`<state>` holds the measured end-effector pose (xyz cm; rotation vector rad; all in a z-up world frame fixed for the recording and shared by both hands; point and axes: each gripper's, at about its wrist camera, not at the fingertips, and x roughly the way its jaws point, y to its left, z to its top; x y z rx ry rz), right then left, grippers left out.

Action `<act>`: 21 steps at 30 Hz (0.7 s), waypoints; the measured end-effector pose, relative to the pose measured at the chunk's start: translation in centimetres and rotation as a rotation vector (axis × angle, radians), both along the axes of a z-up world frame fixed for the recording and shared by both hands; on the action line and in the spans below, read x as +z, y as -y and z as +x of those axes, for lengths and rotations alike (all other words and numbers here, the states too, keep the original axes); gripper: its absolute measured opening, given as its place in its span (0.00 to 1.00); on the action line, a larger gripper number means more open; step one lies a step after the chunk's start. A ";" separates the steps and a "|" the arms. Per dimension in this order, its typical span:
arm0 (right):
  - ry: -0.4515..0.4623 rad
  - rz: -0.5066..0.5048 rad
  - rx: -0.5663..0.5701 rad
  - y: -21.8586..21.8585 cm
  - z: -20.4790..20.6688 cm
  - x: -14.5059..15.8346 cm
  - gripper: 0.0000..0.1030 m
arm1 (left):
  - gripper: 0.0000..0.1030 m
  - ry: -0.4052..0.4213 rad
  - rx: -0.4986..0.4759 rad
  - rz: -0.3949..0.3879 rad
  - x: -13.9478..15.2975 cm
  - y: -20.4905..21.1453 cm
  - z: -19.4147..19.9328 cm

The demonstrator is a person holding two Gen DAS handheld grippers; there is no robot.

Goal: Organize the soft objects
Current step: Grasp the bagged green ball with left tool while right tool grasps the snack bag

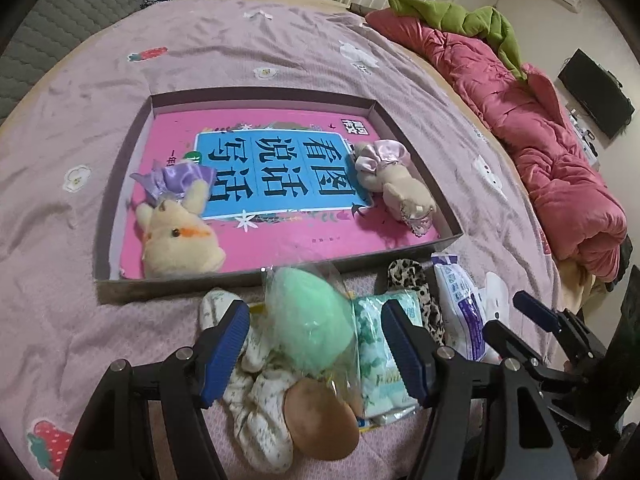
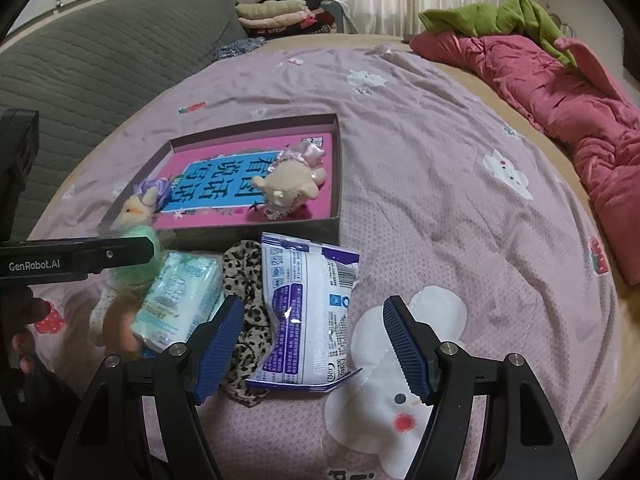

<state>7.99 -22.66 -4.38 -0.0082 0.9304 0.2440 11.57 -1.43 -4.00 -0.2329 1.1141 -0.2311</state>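
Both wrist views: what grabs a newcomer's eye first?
The shallow box in the middle of the bed, lined with a hot-pink book, with two plush toys lying in it. In front of it sits a heap of soft items: a green puff in clear plastic between the open left gripper fingers, and a white-and-purple pack between the open right gripper fingers.

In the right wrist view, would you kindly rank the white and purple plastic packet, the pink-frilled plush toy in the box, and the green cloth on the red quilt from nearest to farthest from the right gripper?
1. White and purple plastic packet: between the open jaws of the right gripper.
2. Pink-frilled plush toy: inside the box, further up the bed.
3. Green cloth: on the red quilt, far upper right.
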 end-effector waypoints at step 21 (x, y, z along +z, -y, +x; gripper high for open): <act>-0.110 0.084 -0.021 0.6 3.4 -4.4 0.46 | 0.41 -0.013 -0.036 -0.054 -0.8 -0.4 2.0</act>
